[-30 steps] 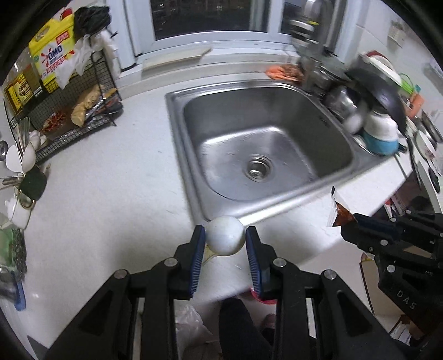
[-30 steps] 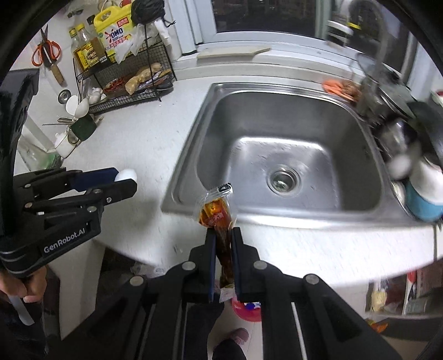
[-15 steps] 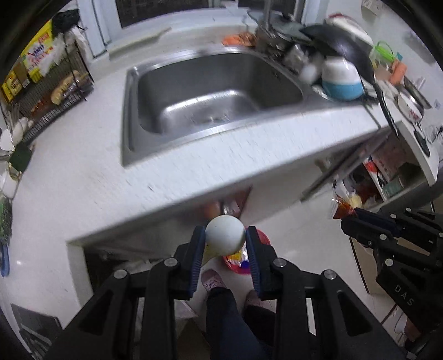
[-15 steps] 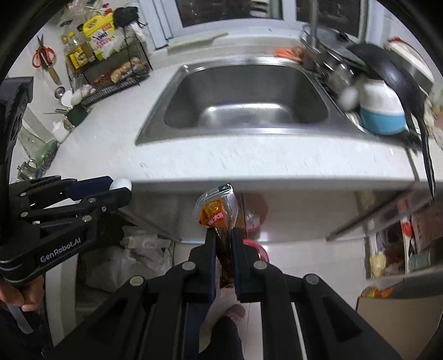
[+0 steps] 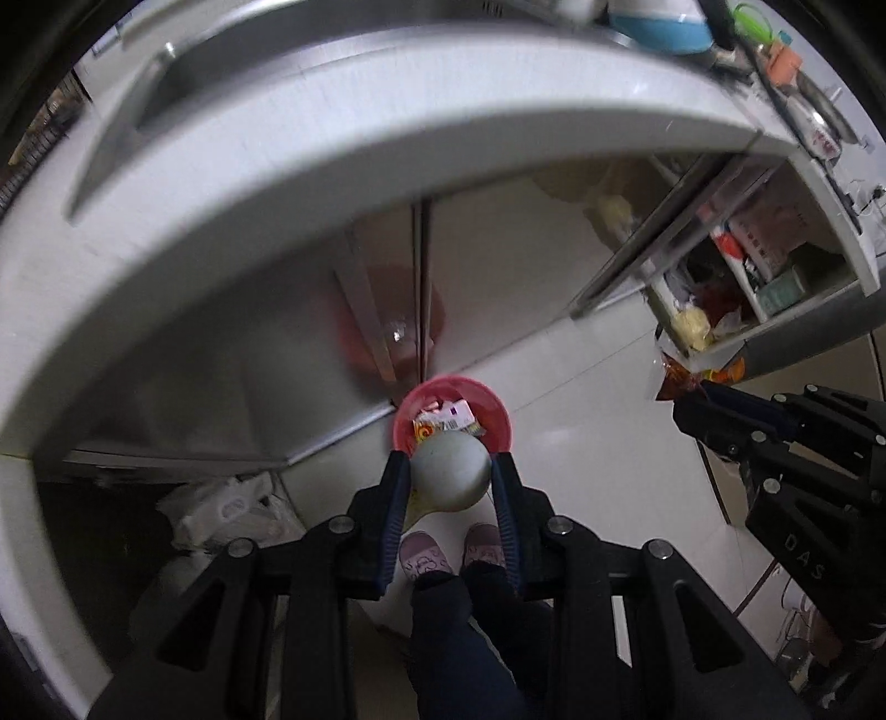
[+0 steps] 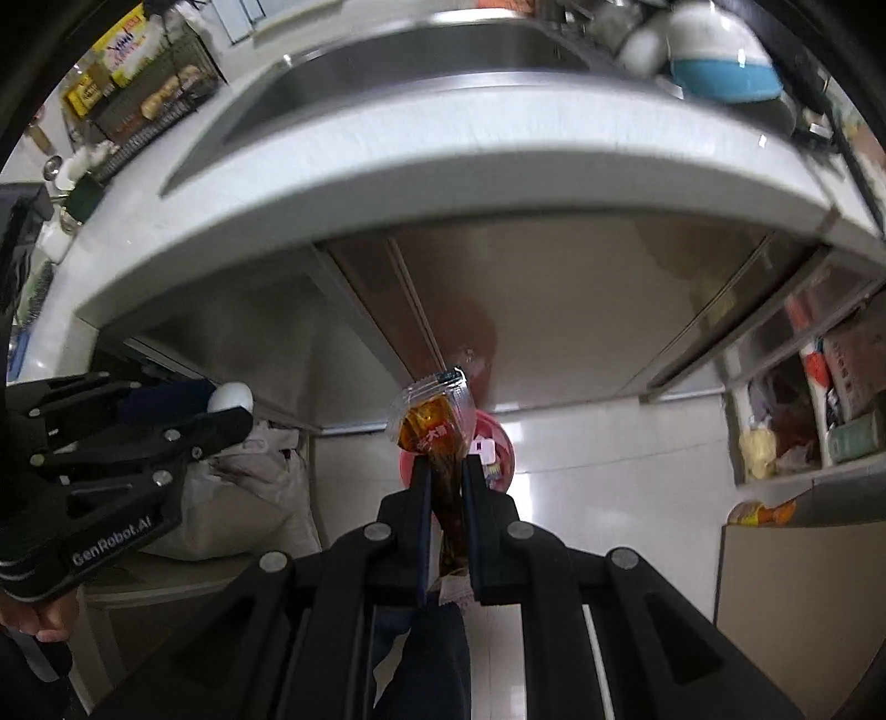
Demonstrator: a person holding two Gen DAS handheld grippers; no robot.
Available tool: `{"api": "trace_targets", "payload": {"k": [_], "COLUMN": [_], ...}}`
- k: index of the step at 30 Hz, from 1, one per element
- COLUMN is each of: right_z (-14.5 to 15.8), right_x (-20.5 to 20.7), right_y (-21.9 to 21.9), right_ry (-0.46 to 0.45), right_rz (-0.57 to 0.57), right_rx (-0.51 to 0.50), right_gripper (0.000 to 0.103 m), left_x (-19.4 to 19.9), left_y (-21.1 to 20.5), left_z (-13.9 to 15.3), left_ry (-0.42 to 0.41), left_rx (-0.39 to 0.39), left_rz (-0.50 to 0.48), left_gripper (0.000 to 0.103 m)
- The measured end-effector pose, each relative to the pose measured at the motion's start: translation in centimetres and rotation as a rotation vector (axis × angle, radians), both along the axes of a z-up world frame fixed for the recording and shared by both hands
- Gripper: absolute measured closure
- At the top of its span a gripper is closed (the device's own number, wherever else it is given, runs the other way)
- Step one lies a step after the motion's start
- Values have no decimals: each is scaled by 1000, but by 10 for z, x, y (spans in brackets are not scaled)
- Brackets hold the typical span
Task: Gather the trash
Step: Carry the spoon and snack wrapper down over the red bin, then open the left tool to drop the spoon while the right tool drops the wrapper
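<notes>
My left gripper (image 5: 449,462) is shut on a white eggshell (image 5: 451,471), pointing steeply down over a pink trash bin (image 5: 498,421) on the floor that holds wrappers. My right gripper (image 6: 443,462) is shut on a brown sauce packet (image 6: 434,423), with the same pink trash bin (image 6: 501,443) partly hidden behind it. In the left wrist view the right gripper (image 5: 698,399) hangs at the right with the sauce packet (image 5: 673,379). In the right wrist view the left gripper (image 6: 221,412) is at the left with the eggshell (image 6: 231,396).
The white counter edge (image 5: 332,166) with the steel sink (image 6: 415,50) arches overhead. Steel cabinet doors (image 5: 498,266) stand behind the bin. White plastic bags (image 6: 249,498) lie on the floor at the left, an open shelf of goods (image 5: 747,277) at the right. The person's slippered feet (image 5: 423,556) stand below.
Both grippers have dropped from above the counter and sink to below its edge, tilting further down. The pink bin has come into view right beneath them. Both grips are unchanged.
</notes>
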State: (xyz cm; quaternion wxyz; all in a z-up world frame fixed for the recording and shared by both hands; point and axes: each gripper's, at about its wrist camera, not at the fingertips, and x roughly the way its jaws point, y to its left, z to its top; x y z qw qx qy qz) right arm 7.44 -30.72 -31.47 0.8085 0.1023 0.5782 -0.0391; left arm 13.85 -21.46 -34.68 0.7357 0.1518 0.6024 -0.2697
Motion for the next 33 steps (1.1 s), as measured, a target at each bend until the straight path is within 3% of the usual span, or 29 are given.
{"api": "trace_targets", "payload": {"k": [8,16,19,24,26,33], "right_z": [-99,-185,-208,-227,-230,-244], "right_x": [16,24,24,28,28,34], "right_y": [-11,-36,-44,-44,-45,-25], "right_ry": [38,49,53,77,81,105], "right_rz": [-18,-22,-26,-26,-27,-6], "right_rx": [14,15,6,8,23,49], "right_gripper": [93,93,93,93,93,93], "left_x": [12,24,27,27,26,30], "left_y": [-20,-44,-50,-55,-54,-32], "left_z": [-114,-218,-242,-263,-270,-280], "left_ry": [45,152,150,136,141,149], "left_rx": [40,-1,-11,41,68,13], "left_rz": [1,-31,-45,-64,-68,31], "left_gripper": [75,75,73,40,38,34]}}
